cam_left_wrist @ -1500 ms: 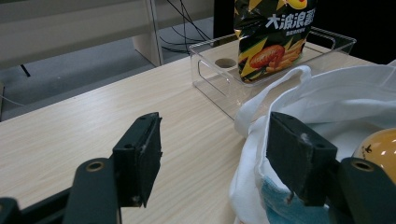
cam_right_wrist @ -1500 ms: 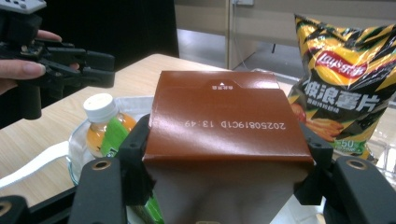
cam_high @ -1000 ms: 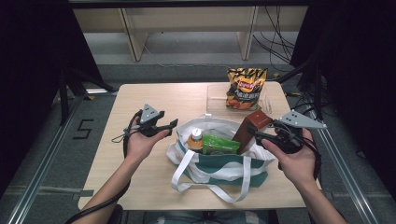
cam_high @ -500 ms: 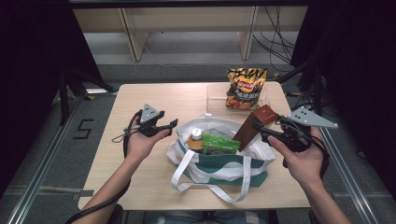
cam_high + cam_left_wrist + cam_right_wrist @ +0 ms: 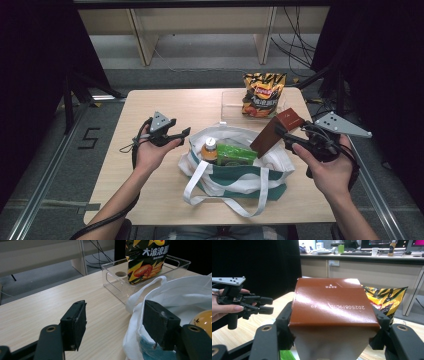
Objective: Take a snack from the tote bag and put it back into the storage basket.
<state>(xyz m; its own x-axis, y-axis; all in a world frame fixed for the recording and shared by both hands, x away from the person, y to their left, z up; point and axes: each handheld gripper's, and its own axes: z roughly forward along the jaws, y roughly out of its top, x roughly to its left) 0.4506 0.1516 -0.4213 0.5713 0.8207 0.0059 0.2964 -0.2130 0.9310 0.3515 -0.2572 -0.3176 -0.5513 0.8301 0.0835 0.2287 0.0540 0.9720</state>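
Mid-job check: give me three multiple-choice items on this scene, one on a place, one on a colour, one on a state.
1. Where does the chip bag stand?
A in the clear bin
B in the tote
C on the floor

2. What colour is the box in the right gripper?
A green
B brown
C white

3. How is the left gripper?
A shut on the tote
B shut on a bottle
C open

Key:
1 A, the bin's walls surround it.
2 B, brown faces between the jaws.
3 C, nothing between its jaws.
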